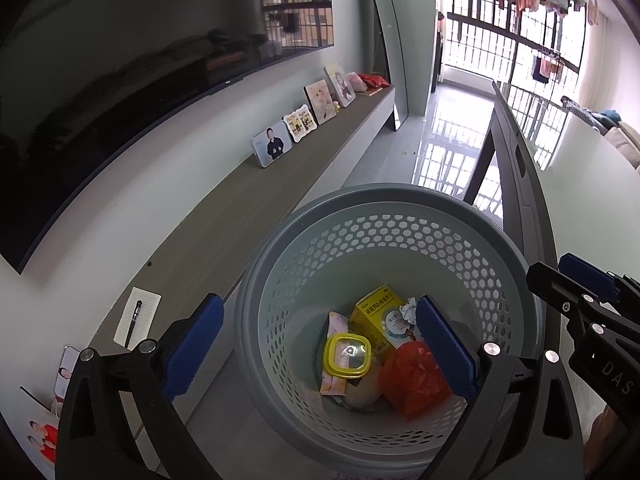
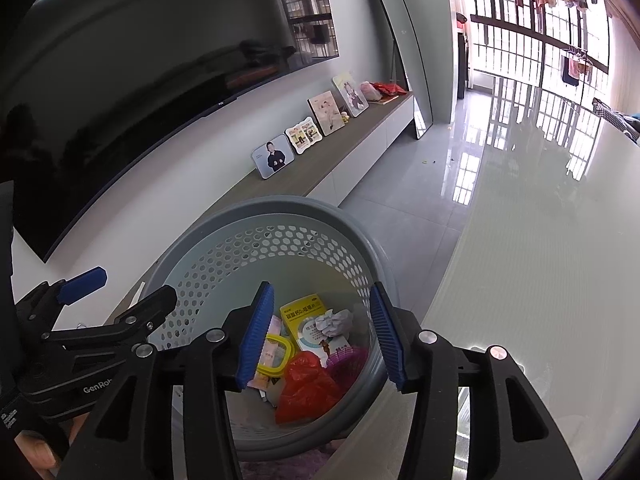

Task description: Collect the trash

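A grey perforated trash basket [image 1: 400,208] stands on the floor; it also shows in the right wrist view [image 2: 280,210]. Inside lie a yellow medicine box [image 1: 374,312], a yellow-rimmed lid [image 1: 347,354], a red plastic bag [image 1: 412,380], a pink packet [image 1: 334,324] and crumpled white paper [image 2: 336,320]. A purple item [image 2: 352,360] shows only in the right wrist view. My left gripper [image 1: 320,348] is open and empty above the basket. My right gripper [image 2: 320,336] is open and empty above it too, and shows at the right in the left wrist view [image 1: 592,300].
A long wooden TV shelf [image 1: 240,216] runs along the left wall under a big dark TV [image 1: 100,100], with several photo frames [image 1: 272,148], a notepad with a pen [image 1: 136,316]. A white table [image 2: 540,260] lies right of the basket. Shiny tiled floor [image 2: 400,208] leads to barred windows.
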### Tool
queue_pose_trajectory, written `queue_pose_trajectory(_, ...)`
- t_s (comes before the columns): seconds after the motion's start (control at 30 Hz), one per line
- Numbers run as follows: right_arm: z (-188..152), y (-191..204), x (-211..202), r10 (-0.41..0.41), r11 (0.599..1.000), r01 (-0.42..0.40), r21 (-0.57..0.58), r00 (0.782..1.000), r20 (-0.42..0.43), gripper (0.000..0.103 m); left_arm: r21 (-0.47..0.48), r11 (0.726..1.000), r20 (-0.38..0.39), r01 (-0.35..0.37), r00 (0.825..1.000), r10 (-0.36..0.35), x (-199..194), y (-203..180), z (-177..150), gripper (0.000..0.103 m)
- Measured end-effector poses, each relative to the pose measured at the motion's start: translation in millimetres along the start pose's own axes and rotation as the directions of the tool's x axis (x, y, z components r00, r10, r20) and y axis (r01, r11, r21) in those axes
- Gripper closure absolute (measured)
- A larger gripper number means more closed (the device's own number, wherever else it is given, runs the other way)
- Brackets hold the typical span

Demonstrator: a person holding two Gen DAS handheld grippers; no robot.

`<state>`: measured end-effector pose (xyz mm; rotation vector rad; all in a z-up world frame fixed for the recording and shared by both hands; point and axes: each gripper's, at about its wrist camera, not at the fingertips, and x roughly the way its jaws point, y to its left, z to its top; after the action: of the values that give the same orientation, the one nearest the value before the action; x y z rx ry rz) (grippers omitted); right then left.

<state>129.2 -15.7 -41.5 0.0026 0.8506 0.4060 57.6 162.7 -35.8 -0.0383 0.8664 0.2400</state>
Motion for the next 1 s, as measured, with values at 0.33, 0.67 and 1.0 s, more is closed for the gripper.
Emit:
queue_pose_trajectory(0.33, -0.1, -0.4, -0.5, 0.000, 1.000, 0.000, 0.000, 1.000, 0.000, 0.053, 0.001, 1.000, 0.001, -0.007, 1.000, 0.007, -0.2, 1.0, 0.3, 0.007)
queue_pose_trajectory(0.67, 0.7, 0.2, 0.4, -0.001, 1.000, 0.001, 0.000, 1.000, 0.003, 0.053, 0.003, 1.000, -0.005, -0.021, 1.000, 0.021, 0.2, 1.5, -0.6, 0.007)
queue_pose_trajectory(1.0, 0.6, -1.2, -0.3, -0.003, 1.000, 0.003, 0.003, 1.000, 0.008, 0.053, -0.001, 1.000, -0.016, -0.019, 1.000, 0.019, 1.8, 2.3, -0.6, 0.006)
